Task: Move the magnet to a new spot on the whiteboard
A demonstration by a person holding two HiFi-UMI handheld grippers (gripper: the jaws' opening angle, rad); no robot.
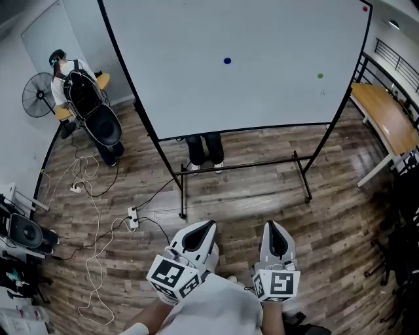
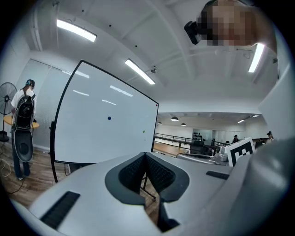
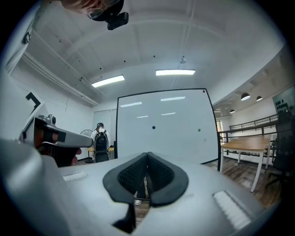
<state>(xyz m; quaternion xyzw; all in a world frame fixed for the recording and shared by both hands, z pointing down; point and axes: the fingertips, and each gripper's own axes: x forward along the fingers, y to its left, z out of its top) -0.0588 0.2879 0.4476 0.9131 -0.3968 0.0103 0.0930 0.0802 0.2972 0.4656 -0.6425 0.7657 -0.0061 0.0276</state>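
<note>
My left claw [image 1: 207, 226] and my right claw [image 1: 275, 226] both point level toward the whiteboard [image 1: 262, 105]. Each has its pads pressed together at the tips, with nothing between them. The whiteboard stands upright on its floor stand, face toward me, its long side running left to right. The blue magnet [image 1: 227, 61] sits on the upper middle of that face, well apart from both claws. It shows only as a small round dot, so I can make out no long axis or heading for it. A green magnet [image 1: 320, 76] sits further right, just above a faint mark too small to read. A red dot [image 1: 364, 8] in the top right corner is too tiny to identify. A person behind the board [image 1: 204, 152] is hidden except for legs and shoes below its lower edge.
</note>
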